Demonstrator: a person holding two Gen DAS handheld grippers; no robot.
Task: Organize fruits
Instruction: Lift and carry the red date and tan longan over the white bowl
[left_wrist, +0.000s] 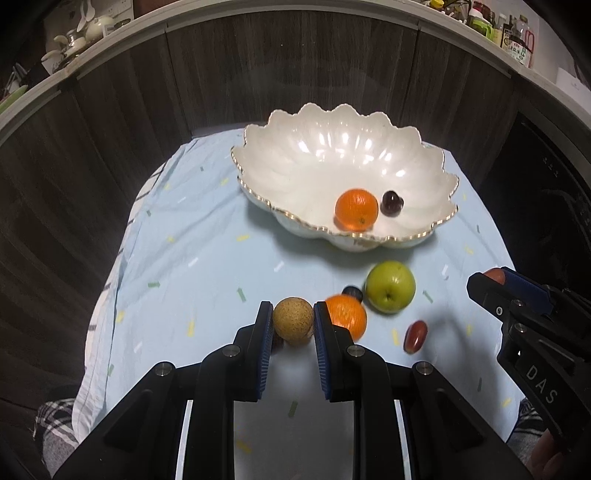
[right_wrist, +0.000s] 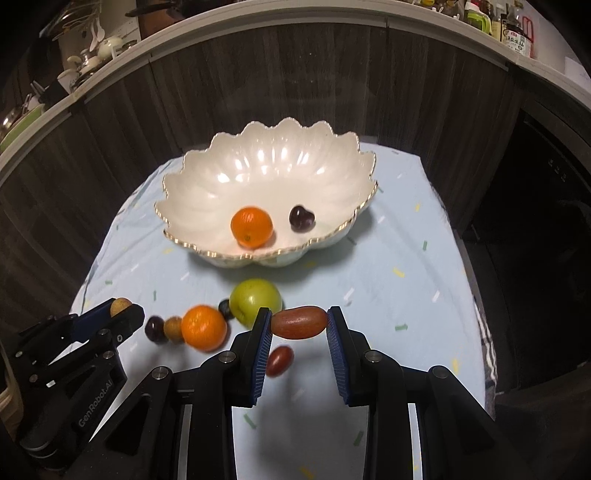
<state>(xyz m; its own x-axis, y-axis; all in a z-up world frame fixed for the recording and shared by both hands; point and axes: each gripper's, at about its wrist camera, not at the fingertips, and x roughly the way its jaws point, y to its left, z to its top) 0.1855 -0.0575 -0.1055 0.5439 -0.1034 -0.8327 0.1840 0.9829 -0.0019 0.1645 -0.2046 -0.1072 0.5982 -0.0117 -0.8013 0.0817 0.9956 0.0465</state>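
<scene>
Between the blue pads of the left claw (left_wrist: 293, 323) sits a tan speckled ball-shaped fruit (left_wrist: 293, 320), clamped from both sides. Just right of that claw lie an orange (left_wrist: 349, 314), a dark berry (left_wrist: 352, 292) and a green apple (left_wrist: 390, 291), with a red grape (left_wrist: 415, 335) nearer the right claw (right_wrist: 299, 322). That claw is clenched end to end on an oblong red-brown fruit (right_wrist: 299, 322); a second red grape (right_wrist: 279, 360) lies on the cloth below it. Ahead of both claws stands a white scalloped bowl (right_wrist: 258, 162) with a gilt rim, holding another orange (right_wrist: 252, 226) and a dark plum-coloured fruit (right_wrist: 301, 218). The desk is covered by a pale blue cloth (right_wrist: 406, 280) flecked with small coloured dashes. Behind it runs dark wood panelling (left_wrist: 110, 155) under a pale ledge (right_wrist: 332, 18) crowded with bottles and crockery.
</scene>
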